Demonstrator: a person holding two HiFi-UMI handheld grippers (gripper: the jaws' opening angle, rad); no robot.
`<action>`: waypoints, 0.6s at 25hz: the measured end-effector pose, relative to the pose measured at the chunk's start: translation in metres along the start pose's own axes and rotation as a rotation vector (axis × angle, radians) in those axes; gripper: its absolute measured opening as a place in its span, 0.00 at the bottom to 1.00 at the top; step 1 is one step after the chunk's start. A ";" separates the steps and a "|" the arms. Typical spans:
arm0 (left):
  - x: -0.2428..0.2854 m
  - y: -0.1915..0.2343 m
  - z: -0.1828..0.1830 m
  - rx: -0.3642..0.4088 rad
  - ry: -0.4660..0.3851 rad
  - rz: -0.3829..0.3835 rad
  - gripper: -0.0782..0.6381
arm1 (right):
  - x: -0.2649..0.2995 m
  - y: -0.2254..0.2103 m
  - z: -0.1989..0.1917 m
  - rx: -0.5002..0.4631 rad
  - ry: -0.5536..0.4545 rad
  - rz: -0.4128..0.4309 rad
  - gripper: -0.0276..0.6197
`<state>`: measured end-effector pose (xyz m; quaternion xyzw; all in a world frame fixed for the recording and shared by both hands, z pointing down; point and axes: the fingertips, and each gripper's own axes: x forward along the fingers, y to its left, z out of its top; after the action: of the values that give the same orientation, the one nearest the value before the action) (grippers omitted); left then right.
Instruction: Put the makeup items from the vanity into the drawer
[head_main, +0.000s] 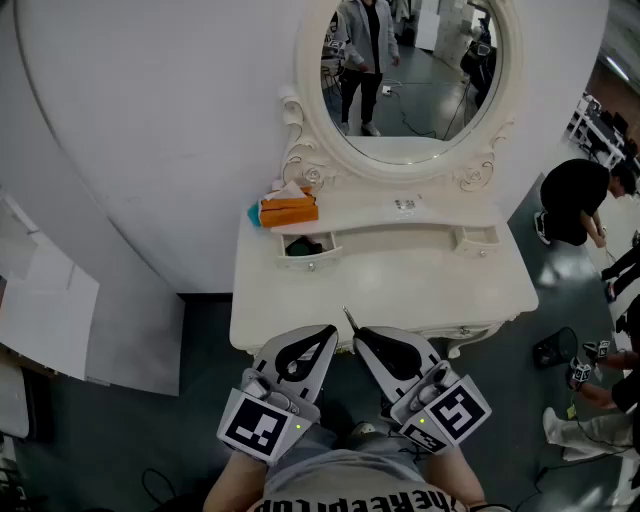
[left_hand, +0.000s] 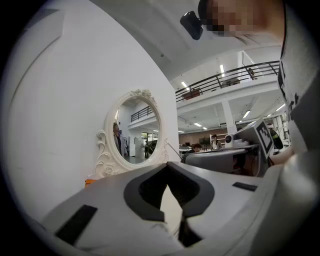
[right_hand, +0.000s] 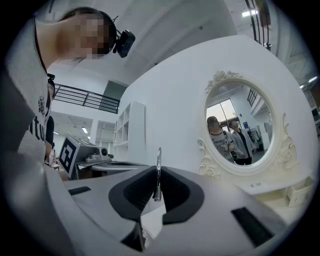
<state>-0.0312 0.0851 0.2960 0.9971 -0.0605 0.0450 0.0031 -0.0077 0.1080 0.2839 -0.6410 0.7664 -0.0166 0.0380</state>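
Observation:
The white vanity (head_main: 400, 290) stands ahead of me under an oval mirror (head_main: 410, 70). Its small left drawer (head_main: 305, 247) is pulled open, with a dark item inside. My right gripper (head_main: 358, 335) hovers at the vanity's front edge, shut on a thin metal makeup stick (head_main: 349, 320) that points up and away. In the right gripper view the stick (right_hand: 158, 172) rises from between the closed jaws of the right gripper (right_hand: 158, 167). My left gripper (head_main: 330, 330) is beside it, shut and empty; in its own view the left gripper (left_hand: 167, 164) has its jaws meeting.
An orange tissue box (head_main: 288, 210) sits on the upper shelf above the open drawer. The small right drawer (head_main: 478, 238) is closed, and a small label (head_main: 404, 205) lies on the shelf. People (head_main: 580, 200) crouch on the floor to the right.

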 end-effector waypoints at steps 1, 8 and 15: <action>-0.001 0.001 0.000 0.001 0.000 0.000 0.14 | 0.001 0.001 0.000 0.000 -0.001 0.000 0.11; -0.006 0.009 -0.001 -0.001 -0.004 0.000 0.14 | 0.009 0.005 -0.002 -0.001 0.001 -0.004 0.11; -0.010 0.020 -0.004 -0.010 -0.001 -0.003 0.14 | 0.020 0.011 -0.005 -0.002 0.012 -0.007 0.11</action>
<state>-0.0440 0.0668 0.2993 0.9972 -0.0594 0.0444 0.0081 -0.0218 0.0905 0.2870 -0.6435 0.7645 -0.0198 0.0329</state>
